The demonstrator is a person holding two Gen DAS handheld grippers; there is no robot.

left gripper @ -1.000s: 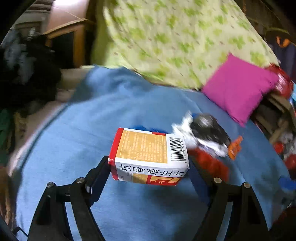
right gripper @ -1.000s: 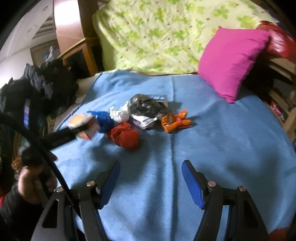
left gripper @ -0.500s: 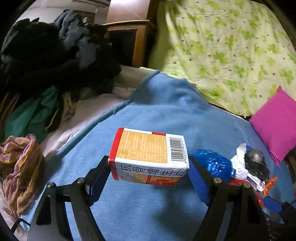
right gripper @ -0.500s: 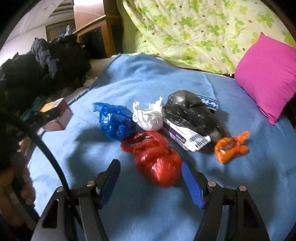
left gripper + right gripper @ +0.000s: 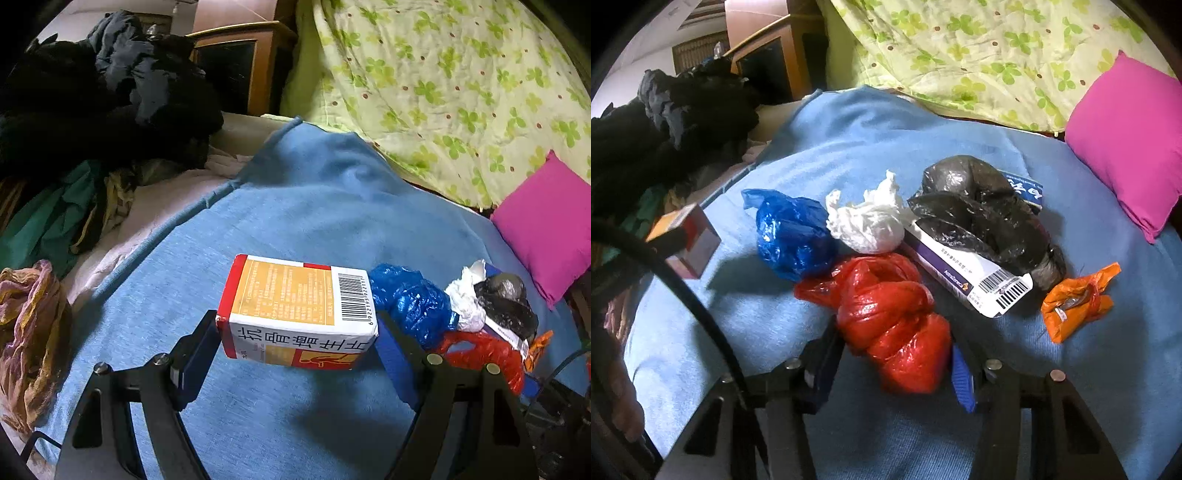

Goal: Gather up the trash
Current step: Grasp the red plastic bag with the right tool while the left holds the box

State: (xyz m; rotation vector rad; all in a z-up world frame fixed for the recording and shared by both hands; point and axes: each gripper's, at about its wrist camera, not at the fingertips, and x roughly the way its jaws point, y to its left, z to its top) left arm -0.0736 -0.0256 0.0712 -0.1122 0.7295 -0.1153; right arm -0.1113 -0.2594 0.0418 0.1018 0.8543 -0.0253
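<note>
Black fingers (image 5: pixel 192 354), blue pads (image 5: pixel 962 378), silver screws

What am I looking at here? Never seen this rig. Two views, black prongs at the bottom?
No robot: a person carries a handheld two-finger gripper in each hand, each with a fisheye camera looking along its fingers. Those fingers are the black prongs. The left gripper holds a medicine box clamped above the blue blanket. The right gripper's jaws have just been closing around a red plastic bag; its pads look against the bag. Also on the blanket: a blue bag, white bag, black bag, a white-and-purple carton and an orange wrapper.
</note>
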